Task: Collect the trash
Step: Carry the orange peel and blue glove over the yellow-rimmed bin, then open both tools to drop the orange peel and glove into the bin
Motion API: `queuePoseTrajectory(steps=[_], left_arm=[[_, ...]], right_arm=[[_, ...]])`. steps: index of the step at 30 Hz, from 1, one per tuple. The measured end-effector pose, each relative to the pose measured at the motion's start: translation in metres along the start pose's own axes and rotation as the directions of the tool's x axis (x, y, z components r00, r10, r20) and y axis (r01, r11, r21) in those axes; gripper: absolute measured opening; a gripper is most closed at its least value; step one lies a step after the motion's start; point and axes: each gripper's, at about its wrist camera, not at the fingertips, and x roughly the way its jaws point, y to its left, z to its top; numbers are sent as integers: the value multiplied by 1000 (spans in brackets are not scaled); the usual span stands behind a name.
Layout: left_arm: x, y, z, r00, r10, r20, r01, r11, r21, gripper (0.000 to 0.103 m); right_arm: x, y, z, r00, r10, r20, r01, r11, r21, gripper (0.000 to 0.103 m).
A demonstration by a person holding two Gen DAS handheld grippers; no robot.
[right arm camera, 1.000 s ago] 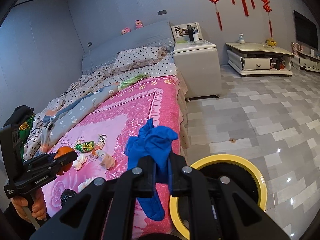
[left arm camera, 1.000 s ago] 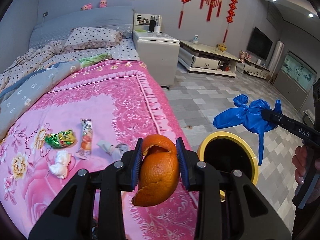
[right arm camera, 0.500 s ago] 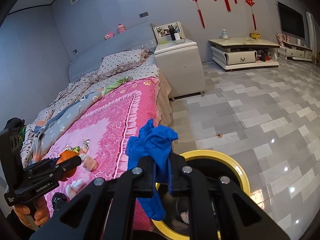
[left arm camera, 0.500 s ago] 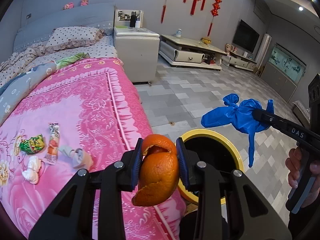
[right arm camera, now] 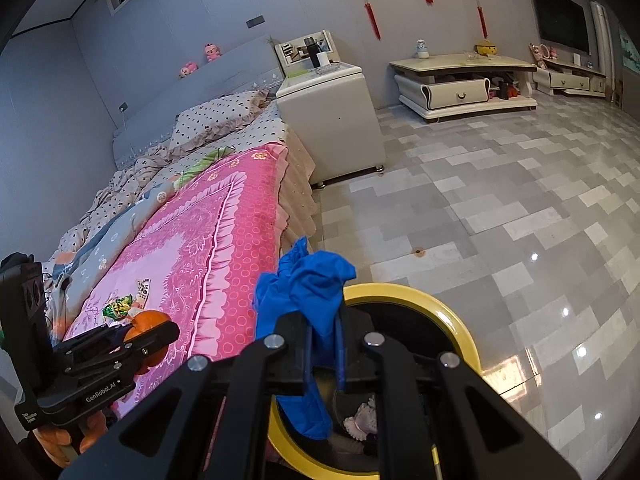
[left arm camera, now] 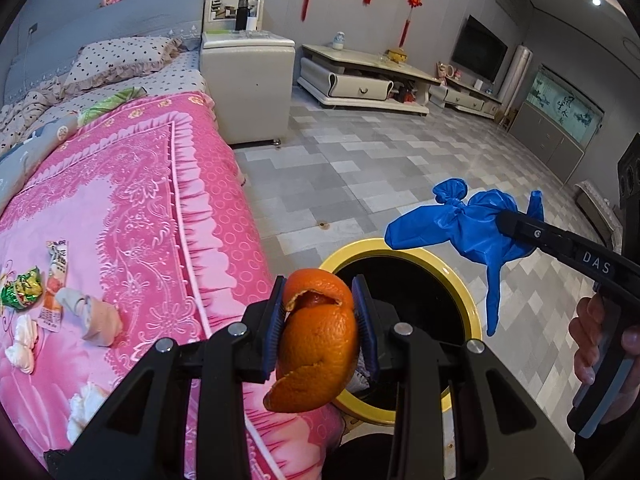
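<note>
We hold two grippers over the side of a bed with a pink blanket (left arm camera: 132,216). Our left gripper (left arm camera: 320,320) squeezes a piece of orange peel (left arm camera: 318,344) between its blue pads (left arm camera: 277,320), so its jaws are closed on the peel. The peel hangs just past the edge of the bed, by the near rim of the bin. Our right gripper (right arm camera: 323,354) has its jaws pressed tight on a blue glove (right arm camera: 308,296). The glove is scrunched up above the jaws and droops down below them.

A round bin with a yellow rim (right arm camera: 460,324) stands on the gray tile floor (right arm camera: 500,208), right beside the bed. The blue glove hangs over the bin's opening. Inside the bin we see some pale crumpled trash (right arm camera: 362,420).

More trash lies on the blanket: a green wrapper (left arm camera: 22,290), a long snack packet (left arm camera: 56,280), a white tissue (left arm camera: 22,344) and a small pale wad (left arm camera: 96,316). They sit near each other, well apart from the bin.
</note>
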Motion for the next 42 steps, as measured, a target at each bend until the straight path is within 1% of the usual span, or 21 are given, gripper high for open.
queuePoseTrajectory(steps=[8, 18, 23, 28, 33, 37, 38, 39, 42], left_arm=[[38, -20, -4, 998, -29, -55, 30, 1000, 7, 31], [74, -43, -11, 992, -55, -117, 56, 998, 7, 31], [79, -51, -14, 990, -58, -130, 62, 998, 23, 32], [81, -48, -16, 987, -71, -145, 73, 997, 4, 32], [79, -43, -15, 988, -70, -139, 70, 998, -4, 34], [70, -40, -15, 991, -65, -119, 65, 998, -6, 40], [68, -38, -15, 991, -67, -117, 66, 998, -11, 44], [65, -36, -15, 991, -68, -113, 67, 998, -18, 48], [55, -27, -16, 994, -61, -91, 58, 998, -35, 56]], right_arm=[[22, -25, -9, 997, -63, -38, 64, 997, 45, 8], [45, -52, -16, 991, -89, -104, 99, 990, 103, 8], [49, -60, -19, 987, -109, -119, 122, 986, 111, 8], [48, -61, -20, 985, -117, -127, 132, 985, 109, 9], [46, -57, -21, 982, -136, -130, 150, 983, 102, 16], [43, -56, -21, 980, -151, -132, 165, 981, 104, 30], [42, -56, -21, 979, -152, -134, 167, 980, 107, 34], [40, -56, -22, 979, -154, -135, 169, 979, 112, 35], [36, -56, -22, 978, -161, -135, 177, 977, 122, 44]])
